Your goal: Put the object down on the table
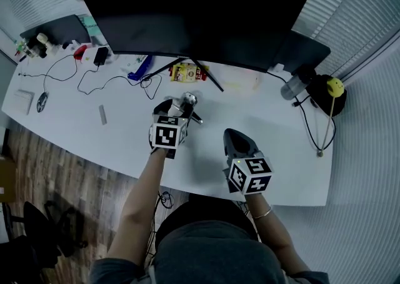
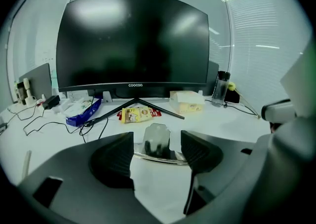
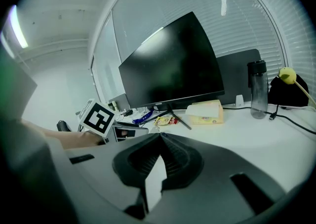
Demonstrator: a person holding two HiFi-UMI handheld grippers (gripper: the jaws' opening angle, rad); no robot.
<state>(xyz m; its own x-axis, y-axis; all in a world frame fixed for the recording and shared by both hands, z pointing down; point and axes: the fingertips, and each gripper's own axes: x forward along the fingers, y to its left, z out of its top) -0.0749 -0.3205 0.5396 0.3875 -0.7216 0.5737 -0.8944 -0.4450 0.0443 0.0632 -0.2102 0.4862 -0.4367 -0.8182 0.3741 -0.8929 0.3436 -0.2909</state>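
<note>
A small shiny object (image 1: 188, 99) of silvery metal with a clear upright part (image 2: 157, 138) stands on the white table (image 1: 125, 142), in front of the monitor stand. My left gripper (image 1: 181, 110) points at it from the near side. It is open, and the object shows in the gap just beyond the jaws (image 2: 157, 155), with no pad touching it. My right gripper (image 1: 233, 134) hovers to the right of it over bare table. Its jaws meet at the tips (image 3: 160, 137), with nothing between them.
A big curved monitor (image 1: 194, 14) spans the back of the table. A yellow snack packet (image 1: 186, 72), a blue packet (image 1: 140, 69) and a tissue box (image 2: 186, 102) lie by its stand. A bottle (image 1: 290, 86) and cables are at right, a charger (image 1: 100, 56) and wires at left.
</note>
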